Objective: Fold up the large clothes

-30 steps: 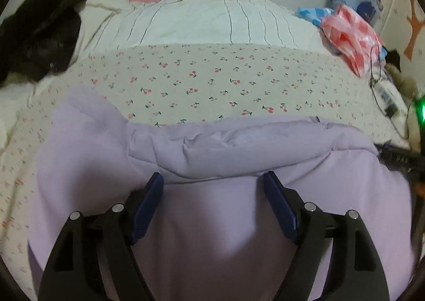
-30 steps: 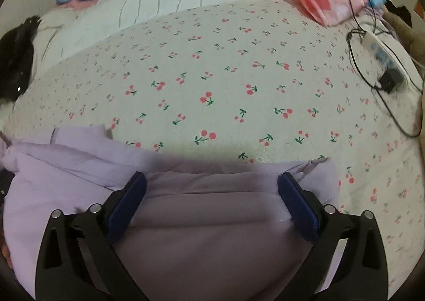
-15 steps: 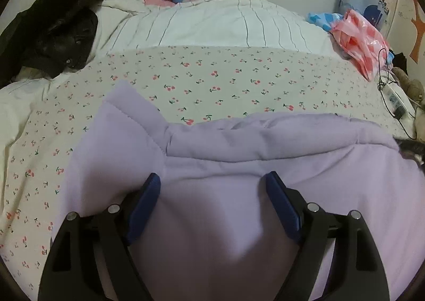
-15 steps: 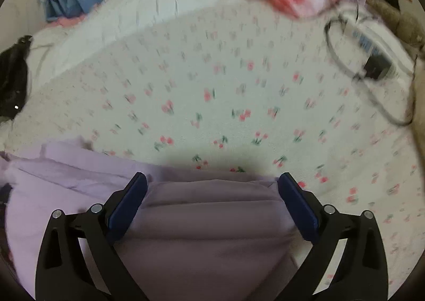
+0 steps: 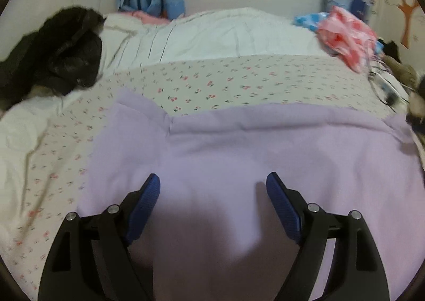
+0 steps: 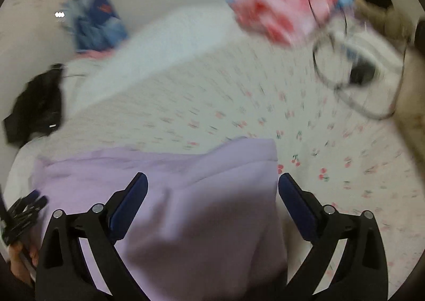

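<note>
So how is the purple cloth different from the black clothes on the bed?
The purple cloth is pale and spread flat at the near end, under the open left tool. The black clothes are dark and bunched in a heap at the far left edge. Both lie on the bed.

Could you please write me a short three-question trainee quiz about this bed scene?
1. True or false: the left hand-held gripper has its jaws closed on the lilac garment.
2. What pattern is on the bedsheet under the garment? A stripes, B cherries, C stars.
3. Fill in: beyond the right hand-held gripper, a black ____ loops on the bed.

Key: 1 false; 2 B; 3 cable.
</note>
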A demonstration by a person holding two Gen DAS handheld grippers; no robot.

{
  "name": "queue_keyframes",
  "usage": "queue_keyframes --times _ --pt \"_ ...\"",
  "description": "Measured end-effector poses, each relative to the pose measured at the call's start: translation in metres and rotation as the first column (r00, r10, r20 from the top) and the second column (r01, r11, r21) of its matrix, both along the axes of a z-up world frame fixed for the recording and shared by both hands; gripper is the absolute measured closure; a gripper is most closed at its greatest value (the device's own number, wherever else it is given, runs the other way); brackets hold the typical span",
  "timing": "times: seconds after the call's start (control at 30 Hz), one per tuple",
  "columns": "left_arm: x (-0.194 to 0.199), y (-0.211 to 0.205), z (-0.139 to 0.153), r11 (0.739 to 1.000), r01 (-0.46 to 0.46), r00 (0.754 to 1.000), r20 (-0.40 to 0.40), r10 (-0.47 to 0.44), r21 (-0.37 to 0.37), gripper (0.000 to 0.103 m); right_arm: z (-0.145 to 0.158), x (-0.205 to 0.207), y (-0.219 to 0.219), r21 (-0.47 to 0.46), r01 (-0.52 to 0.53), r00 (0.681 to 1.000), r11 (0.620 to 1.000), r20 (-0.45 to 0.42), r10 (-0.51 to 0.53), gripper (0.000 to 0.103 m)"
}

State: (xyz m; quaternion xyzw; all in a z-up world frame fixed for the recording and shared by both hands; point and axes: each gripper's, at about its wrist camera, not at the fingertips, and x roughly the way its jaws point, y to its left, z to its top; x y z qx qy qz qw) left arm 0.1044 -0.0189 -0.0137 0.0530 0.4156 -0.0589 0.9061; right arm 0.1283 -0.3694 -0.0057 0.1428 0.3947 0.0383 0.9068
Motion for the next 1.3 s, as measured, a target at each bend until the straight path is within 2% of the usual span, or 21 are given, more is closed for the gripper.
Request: queue_keyframes --times 0.03,0.07,0.13,0.23,0.27,0.33,0.4,0.5,0.6,0.67,0.7,0.77,0.9,0.97,1.03,1.07,1.17,1.23,1.3 --pt "-0.013 0.000 0.005 1.000 0.010 1.000 0.013 -0.010 0.011 0.023 0.010 -0.016 0.005 -0.016 -0.019 0.999 1.000 0.028 0.020 0.007" --pt "-0.029 -0.001 0.010 0.999 0.021 0.999 0.033 -0.022 0.031 0.018 0.015 -0.031 0.010 -0.037 -0.031 0.999 0.999 0.043 0.033 0.007" --pt "-0.046 -0.001 0.012 0.998 0.030 0.997 0.070 -0.034 0.059 0.015 0.011 -0.058 0.019 -0.077 -0.049 0.998 0.996 0.044 0.052 0.007" --pt "-0.055 0.000 -0.002 0.996 0.035 0.998 0.058 -0.039 0.081 0.015 -0.041 -0.071 0.035 -0.151 -0.057 0.997 0.987 -0.059 0.049 0.007" --pt "-0.054 0.002 -0.008 0.997 0.030 0.998 0.045 -0.033 0.072 0.015 -0.066 -0.072 0.034 -0.133 -0.061 0.997 0.989 -0.064 0.053 0.006" --pt "-0.055 0.006 -0.014 0.999 0.020 0.998 0.063 -0.023 0.039 0.014 -0.079 -0.077 0.029 -0.088 -0.021 0.999 0.996 -0.026 0.019 0.006" --pt "-0.058 0.003 -0.016 0.998 0.016 0.996 0.085 -0.022 0.065 0.014 -0.075 -0.078 0.033 -0.122 -0.023 0.999 0.992 -0.026 0.020 0.006" --pt "-0.063 0.000 -0.017 0.996 0.021 0.994 0.101 -0.029 0.087 0.014 -0.062 -0.081 0.022 -0.095 -0.027 0.999 0.995 -0.045 0.022 0.006" --pt "-0.067 0.000 -0.016 0.996 0.035 0.993 0.114 -0.044 0.082 0.014 -0.042 -0.102 0.015 -0.069 -0.010 0.999 0.998 0.039 0.012 0.006" --pt "-0.067 0.002 -0.018 0.997 0.034 0.992 0.117 -0.043 0.073 0.013 -0.052 -0.105 0.015 -0.083 -0.005 1.000 0.997 0.025 0.007 0.006" --pt "-0.067 0.002 -0.019 0.997 0.033 0.991 0.124 -0.042 0.071 0.013 -0.070 -0.105 0.013 -0.060 -0.007 1.000 0.998 0.021 0.008 0.006" --pt "-0.070 -0.001 -0.020 0.996 0.029 0.989 0.140 -0.040 0.081 0.012 -0.083 -0.105 0.005 0.008 0.002 0.999 1.000 0.044 -0.003 0.006" --pt "-0.074 -0.004 -0.020 0.993 0.019 0.990 0.139 -0.035 0.113 0.012 -0.079 -0.106 0.005 0.002 0.000 0.999 1.000 0.037 0.000 0.006" --pt "-0.079 -0.003 -0.017 0.993 0.023 0.993 0.112 -0.037 0.116 0.012 -0.073 -0.114 0.001 0.021 -0.003 1.000 1.000 0.003 0.003 0.006" --pt "-0.093 0.004 -0.007 0.996 0.052 0.994 0.089 -0.059 0.075 0.012 -0.062 -0.133 -0.006 0.062 0.001 1.000 0.998 0.007 -0.002 0.006" --pt "-0.107 0.016 0.005 0.998 0.062 0.994 0.089 -0.062 0.009 0.012 -0.056 -0.149 -0.013 0.106 0.003 1.000 0.994 0.021 -0.006 0.006" --pt "-0.143 0.052 0.029 0.997 0.001 0.994 0.107 0.007 -0.079 0.012 -0.049 -0.190 -0.035 0.218 0.017 1.000 0.976 0.012 -0.020 0.006" --pt "-0.164 0.078 0.041 0.993 -0.040 0.993 0.104 0.052 -0.115 0.012 -0.054 -0.214 -0.052 0.305 0.037 0.999 0.952 -0.020 -0.033 0.006" --pt "-0.183 0.111 0.047 0.970 -0.112 0.988 0.077 0.131 -0.214 0.012 -0.065 -0.233 -0.070 0.424 0.067 0.996 0.903 -0.079 -0.037 0.006"
